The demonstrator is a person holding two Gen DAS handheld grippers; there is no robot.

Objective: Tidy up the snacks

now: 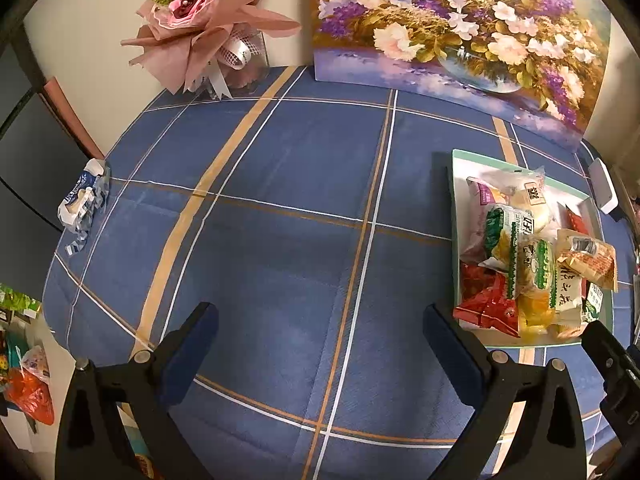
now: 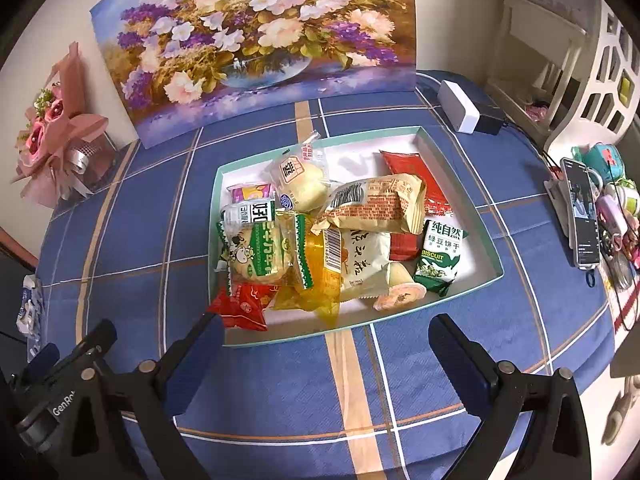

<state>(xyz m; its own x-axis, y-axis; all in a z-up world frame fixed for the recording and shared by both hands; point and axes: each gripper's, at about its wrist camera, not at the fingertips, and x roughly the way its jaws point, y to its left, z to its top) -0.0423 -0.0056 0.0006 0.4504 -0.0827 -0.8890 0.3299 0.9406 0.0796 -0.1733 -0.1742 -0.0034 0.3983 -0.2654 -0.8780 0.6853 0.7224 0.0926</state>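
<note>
The snacks (image 2: pixel 320 236) lie heaped in a shallow white tray (image 2: pixel 460 184) with a pale green rim, which sits on the blue plaid tablecloth (image 1: pixel 280 200) just ahead of my right gripper (image 2: pixel 324 328). In the pile I can pick out a round bun in clear wrap (image 2: pixel 302 184) toward the far side, a tan brick-printed packet (image 2: pixel 376 204) resting on top in the middle, a green biscuit packet (image 2: pixel 440 256) at the near right, a red packet (image 2: pixel 240 308) hanging over the near left corner of the tray, and a yellow wrapper (image 2: pixel 320 284) beside it. A long red packet (image 2: pixel 416 176) lies against the tray's far right side.

My right gripper stands wide, holding nothing, its fingers (image 2: pixel 460 356) apart at the tray's near edge. My left gripper (image 1: pixel 320 320) is also spread wide and empty, over bare cloth; from its view the tray is off to the right, and the other gripper's dark body shows at the near right edge.

Beyond the tray, a flower painting (image 2: pixel 256 40) leans upright against the wall. To its left stands a pink wrapped bouquet (image 1: pixel 208 24). A crumpled blue and white wrapper (image 1: pixel 82 200) lies at the table's left edge. Right of the painting sits a small white box (image 2: pixel 458 106), and at the far right a phone (image 2: pixel 582 216) is propped upright among small clutter.
</note>
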